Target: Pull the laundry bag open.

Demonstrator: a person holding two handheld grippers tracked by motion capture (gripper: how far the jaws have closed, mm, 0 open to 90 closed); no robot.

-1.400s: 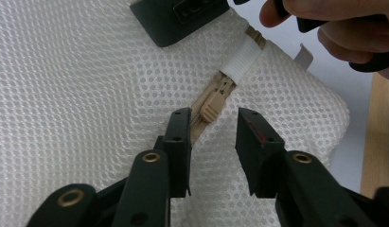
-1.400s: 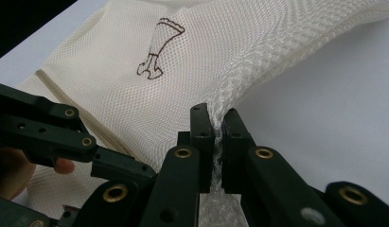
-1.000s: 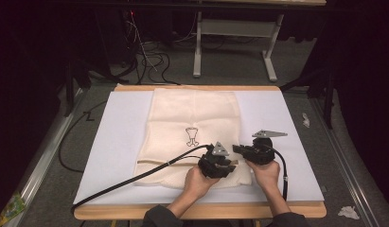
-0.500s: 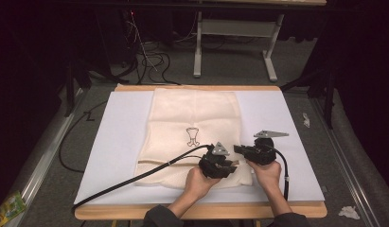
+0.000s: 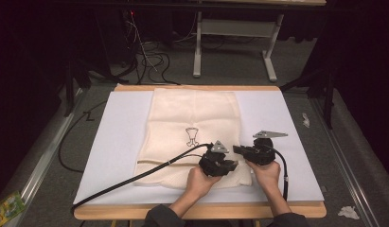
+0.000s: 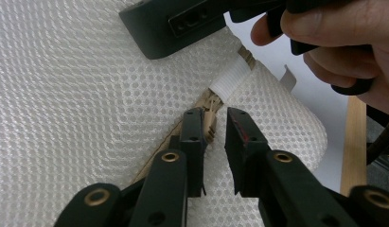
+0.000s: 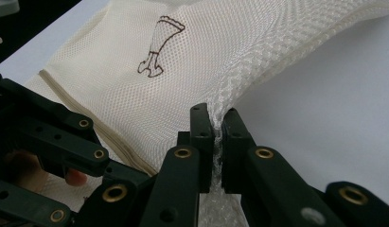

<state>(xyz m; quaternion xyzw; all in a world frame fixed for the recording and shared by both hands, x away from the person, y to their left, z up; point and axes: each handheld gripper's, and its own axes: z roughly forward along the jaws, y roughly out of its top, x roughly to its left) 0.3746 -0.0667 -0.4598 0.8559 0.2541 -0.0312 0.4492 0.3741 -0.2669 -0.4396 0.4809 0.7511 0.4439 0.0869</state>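
Dark room all round, cables on the floor, and a white mat laid over the wooden counter (image 5: 197, 211). High view first: a cream mesh laundry bag (image 5: 192, 123) lies flat in the middle of the mat, little brown logo facing up. Both hands work at its near right corner, the left claw (image 5: 234, 164) and right claw (image 5: 237, 149) almost nose to nose, cables trailing off.

Left gripper view: the left claw (image 6: 215, 124) sits right over the end of the zipper (image 6: 208, 111), where a white fabric tab (image 6: 231, 80) covers the tan tape. The jaws have just been closing and stand narrowly apart. The zipper end looks to be between them, but the pads don't seem to pinch it yet, so I'd call it not quite gripped.

Right gripper view: the right claw (image 7: 217, 124) is clamped tight on a fold of the bag's mesh edge (image 7: 239, 90), bunched up between the pads.

So my read is that this is the "find the zipper pull" step: right side anchors the fabric, left goes for the slider. Next move needs the left jaws to finish closing on the pull itself, not the mesh, then drag along the tape while the right holds tension.

Against the earlier frames, hands and bag sit where they were; just the left jaws are narrower.
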